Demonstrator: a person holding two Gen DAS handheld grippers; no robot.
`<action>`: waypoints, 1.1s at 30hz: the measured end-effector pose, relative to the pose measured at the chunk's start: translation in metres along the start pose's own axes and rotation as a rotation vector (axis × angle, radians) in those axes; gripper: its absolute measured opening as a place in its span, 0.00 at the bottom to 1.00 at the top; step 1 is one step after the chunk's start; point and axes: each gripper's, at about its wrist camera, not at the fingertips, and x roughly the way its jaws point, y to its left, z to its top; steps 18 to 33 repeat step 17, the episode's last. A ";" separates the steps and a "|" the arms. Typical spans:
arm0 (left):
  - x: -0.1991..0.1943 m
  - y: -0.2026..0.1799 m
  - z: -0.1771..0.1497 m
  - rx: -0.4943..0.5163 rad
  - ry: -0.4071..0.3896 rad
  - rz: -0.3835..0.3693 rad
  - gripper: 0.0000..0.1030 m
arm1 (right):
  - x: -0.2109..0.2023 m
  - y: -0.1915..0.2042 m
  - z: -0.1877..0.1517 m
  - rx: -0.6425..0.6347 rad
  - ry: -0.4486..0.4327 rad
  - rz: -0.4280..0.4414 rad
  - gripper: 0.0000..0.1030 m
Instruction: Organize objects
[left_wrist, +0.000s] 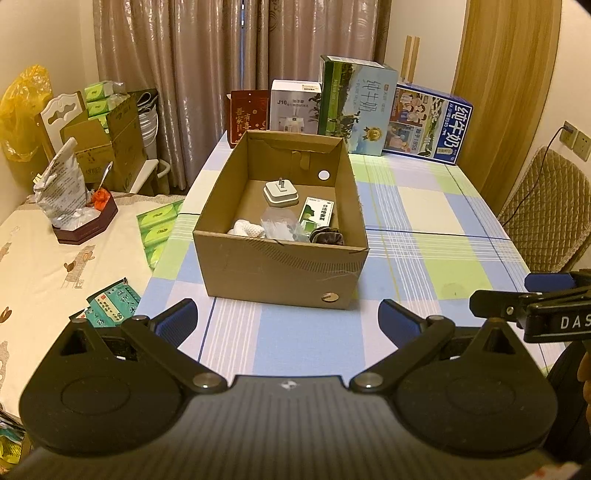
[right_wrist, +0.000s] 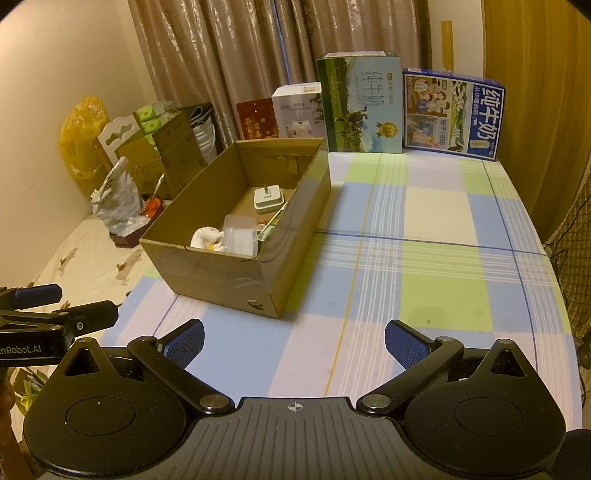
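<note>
An open cardboard box (left_wrist: 284, 271) (right_wrist: 225, 271) stands on the checked tablecloth (left_wrist: 424, 236) (right_wrist: 406, 258). Inside it lie a white charger plug (left_wrist: 280, 192) (right_wrist: 269, 197), a green and white small carton (left_wrist: 317, 216), a clear plastic bag (left_wrist: 280, 229) (right_wrist: 240, 236), a white mesh bundle (left_wrist: 245, 228) (right_wrist: 207, 238) and a dark round item (left_wrist: 328, 236). My left gripper (left_wrist: 290, 319) is open and empty, hovering before the box's near wall. My right gripper (right_wrist: 293, 338) is open and empty too, to the right of the box. Each gripper shows at the edge of the other's view.
Milk cartons (left_wrist: 356, 105) (right_wrist: 452, 112), a white appliance box (left_wrist: 294, 107) and a red box (left_wrist: 248, 114) line the table's far edge. A second table on the left holds a hexagonal tray (left_wrist: 86, 225) and green packets (left_wrist: 110, 302). A padded chair (left_wrist: 546, 218) stands at right.
</note>
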 end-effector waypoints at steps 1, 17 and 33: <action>0.000 0.000 0.000 0.001 0.000 0.001 0.99 | 0.000 0.000 0.000 0.000 0.001 0.000 0.98; 0.000 -0.002 0.002 0.003 -0.009 -0.010 0.99 | 0.002 0.003 -0.002 0.001 -0.001 -0.001 0.98; 0.000 -0.002 0.002 0.003 -0.009 -0.010 0.99 | 0.002 0.003 -0.002 0.001 -0.001 -0.001 0.98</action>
